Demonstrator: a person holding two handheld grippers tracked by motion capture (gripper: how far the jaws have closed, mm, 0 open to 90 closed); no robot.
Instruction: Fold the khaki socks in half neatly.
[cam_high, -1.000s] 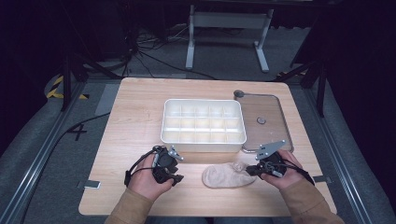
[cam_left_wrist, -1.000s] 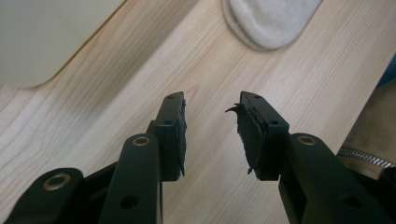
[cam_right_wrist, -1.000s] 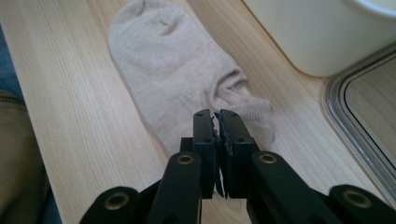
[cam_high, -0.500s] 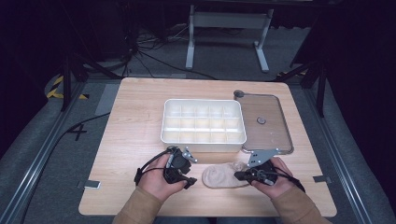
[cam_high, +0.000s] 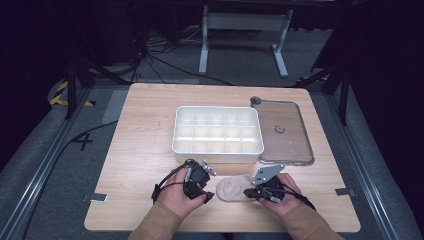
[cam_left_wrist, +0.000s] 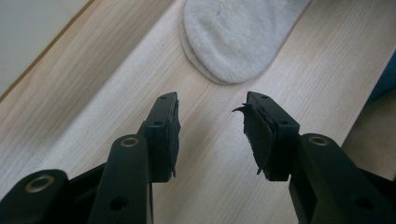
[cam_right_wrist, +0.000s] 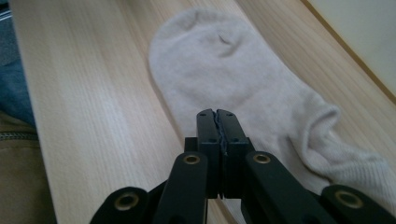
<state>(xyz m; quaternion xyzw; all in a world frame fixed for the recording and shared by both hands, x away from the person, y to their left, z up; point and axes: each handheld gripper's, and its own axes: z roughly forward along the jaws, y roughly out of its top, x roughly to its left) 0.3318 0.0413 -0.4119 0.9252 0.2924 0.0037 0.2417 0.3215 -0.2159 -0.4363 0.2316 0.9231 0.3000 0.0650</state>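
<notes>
Near the front edge of the pale wooden tabletop (cam_high: 140, 150) we see a beige ankle sock (cam_high: 234, 189) lying flat, toe toward our left hand and ribbed cuff toward our right. Our left gripper (cam_high: 206, 196) sits just beside the toe; in the left gripper view its jaws stand partly apart after a small closing movement, with bare wood between the pads and the rounded toe of the sock (cam_left_wrist: 233, 37) a little ahead of the tips, untouched. Our right gripper (cam_high: 248, 192) reaches the sock from the cuff side. In the right gripper view its jaws are pressed fully together, pad against pad, over the middle of the sock (cam_right_wrist: 233, 79); we cannot tell whether any fabric is pinched between them, since the sock lies smooth beneath the tips. Behind the sock, toward the middle of the tabletop, stands a white plastic organiser box (cam_high: 218, 134) divided into small square compartments, and just to its right lies a clear flat lid (cam_high: 285, 132) with a grey rim. Both of our hands rest low over the tabletop, with tan sleeves (cam_high: 155, 225) entering from the bottom of the high view.
</notes>
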